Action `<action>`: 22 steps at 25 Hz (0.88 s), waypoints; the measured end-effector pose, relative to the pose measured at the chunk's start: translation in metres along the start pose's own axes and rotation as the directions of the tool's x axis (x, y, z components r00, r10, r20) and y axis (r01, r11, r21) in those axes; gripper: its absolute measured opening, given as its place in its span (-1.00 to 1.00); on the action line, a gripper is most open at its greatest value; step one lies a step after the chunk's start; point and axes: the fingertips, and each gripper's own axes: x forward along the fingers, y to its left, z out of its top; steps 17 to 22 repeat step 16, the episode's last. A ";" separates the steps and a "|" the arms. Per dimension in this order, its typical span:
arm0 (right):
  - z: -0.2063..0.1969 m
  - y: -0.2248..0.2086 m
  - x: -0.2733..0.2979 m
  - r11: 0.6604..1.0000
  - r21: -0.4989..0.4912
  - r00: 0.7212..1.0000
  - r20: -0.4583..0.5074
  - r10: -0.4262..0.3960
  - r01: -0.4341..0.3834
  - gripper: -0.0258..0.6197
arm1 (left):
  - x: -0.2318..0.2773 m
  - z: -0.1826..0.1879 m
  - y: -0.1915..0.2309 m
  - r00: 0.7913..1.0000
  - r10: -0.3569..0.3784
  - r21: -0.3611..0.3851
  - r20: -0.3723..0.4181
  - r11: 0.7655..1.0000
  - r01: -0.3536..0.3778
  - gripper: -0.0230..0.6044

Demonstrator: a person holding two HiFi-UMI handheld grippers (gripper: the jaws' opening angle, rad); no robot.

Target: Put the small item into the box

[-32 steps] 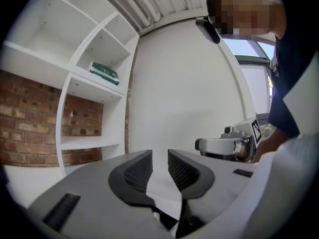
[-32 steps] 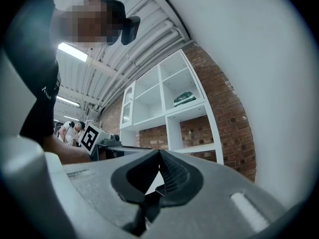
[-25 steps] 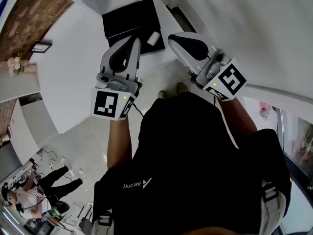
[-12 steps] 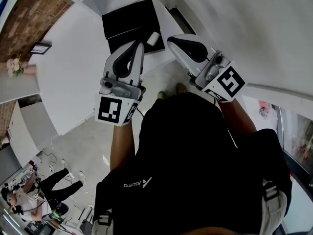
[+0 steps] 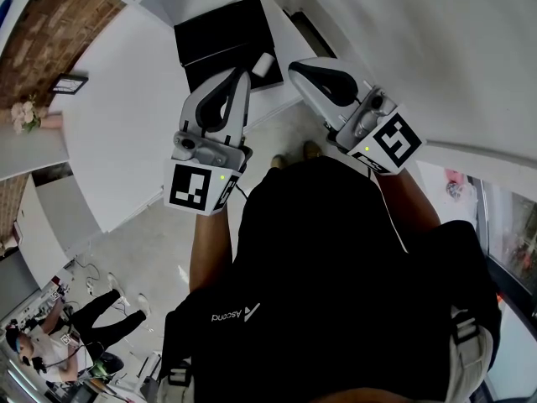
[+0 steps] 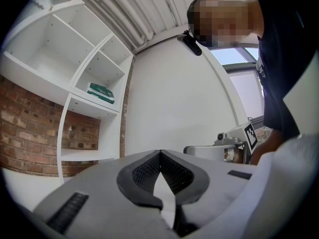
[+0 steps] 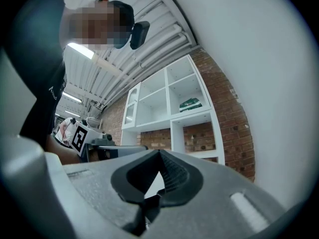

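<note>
In the head view a flat black box (image 5: 220,30) lies on the white table (image 5: 126,116). A small white item (image 5: 264,64) rests at the box's near right corner. My left gripper (image 5: 242,74) hovers just left of the item, jaws shut with nothing between them. My right gripper (image 5: 295,65) hangs just right of the item, also shut and empty. In the left gripper view the left gripper (image 6: 159,153) points up at a white wall, its tips meeting. The right gripper view shows the right gripper (image 7: 159,151) closed the same way. Neither gripper view shows the box or the item.
A white shelf unit (image 6: 87,78) with a green book (image 6: 101,92) stands against a brick wall (image 7: 232,128). A picture frame (image 5: 70,81) and flowers (image 5: 25,110) sit at the left. Another person (image 5: 59,342) crouches on the floor, lower left. The table's near edge runs under the grippers.
My left gripper has shifted a little right and forward, so its tip is closer to the small white item. The right gripper has barely moved.
</note>
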 end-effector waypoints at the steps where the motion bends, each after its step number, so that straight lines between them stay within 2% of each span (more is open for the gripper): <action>1: 0.000 0.000 0.000 1.000 0.000 1.000 0.000 -0.002 0.002 -0.92 | 0.000 0.000 0.000 1.000 -0.002 -0.001 -0.002 1.000 0.002 -0.93; 22: 0.001 -0.004 0.000 1.000 -0.002 1.000 -0.004 -0.018 0.018 -0.92 | 0.006 -0.003 0.000 1.000 -0.022 -0.009 -0.014 1.000 0.022 -0.93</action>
